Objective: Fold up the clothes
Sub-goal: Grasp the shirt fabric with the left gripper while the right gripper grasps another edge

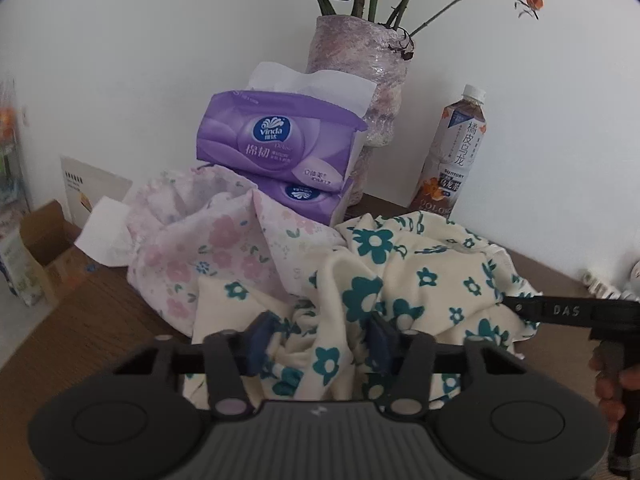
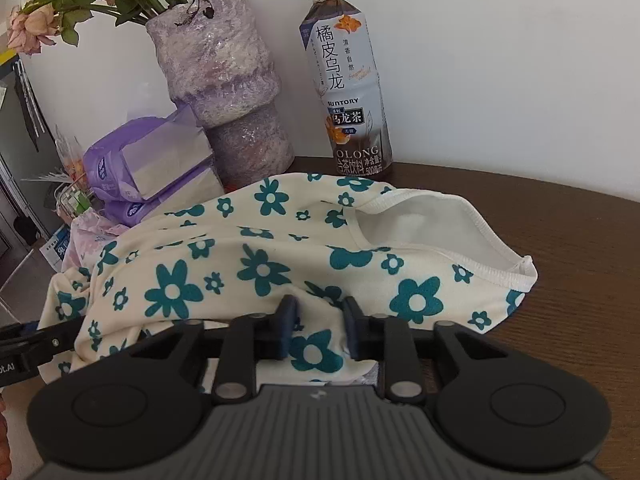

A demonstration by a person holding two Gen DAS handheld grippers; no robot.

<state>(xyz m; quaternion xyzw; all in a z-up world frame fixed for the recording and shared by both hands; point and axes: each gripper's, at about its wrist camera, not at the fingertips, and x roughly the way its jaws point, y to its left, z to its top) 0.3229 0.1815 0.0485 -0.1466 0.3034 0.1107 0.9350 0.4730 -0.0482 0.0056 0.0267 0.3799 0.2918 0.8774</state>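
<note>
- Wood-grain table [image 2: 580, 240] carries everything, with a white wall behind it.
- Cream garment with teal flowers [image 2: 260, 264] lies crumpled across the middle of the table, its white-trimmed opening [image 2: 448, 232] gaping toward the right side.
- Pink floral garment [image 1: 208, 248] sits bunched just beside the cream one, touching it and partly tucked under its edge.
- Purple mottled vase [image 2: 224, 92] stands against the wall holding wilted roses [image 2: 36, 28] and bare stems.
- Two purple tissue packs [image 1: 280, 140] are stacked in front of the vase, a white sheet poking from the top one.
- Oolong tea bottle [image 2: 348, 80] stands upright beside the vase, just behind the cream garment.
- Left gripper [image 1: 320, 340] has its jaws spread wide, with folds of the cream fabric bunched between them; the blue pads [image 1: 260, 340] are not pressed on it.
- Right gripper [image 2: 316, 328] is likewise parted, straddling the near hem of the cream garment, fabric lying loose in the gap.
</note>
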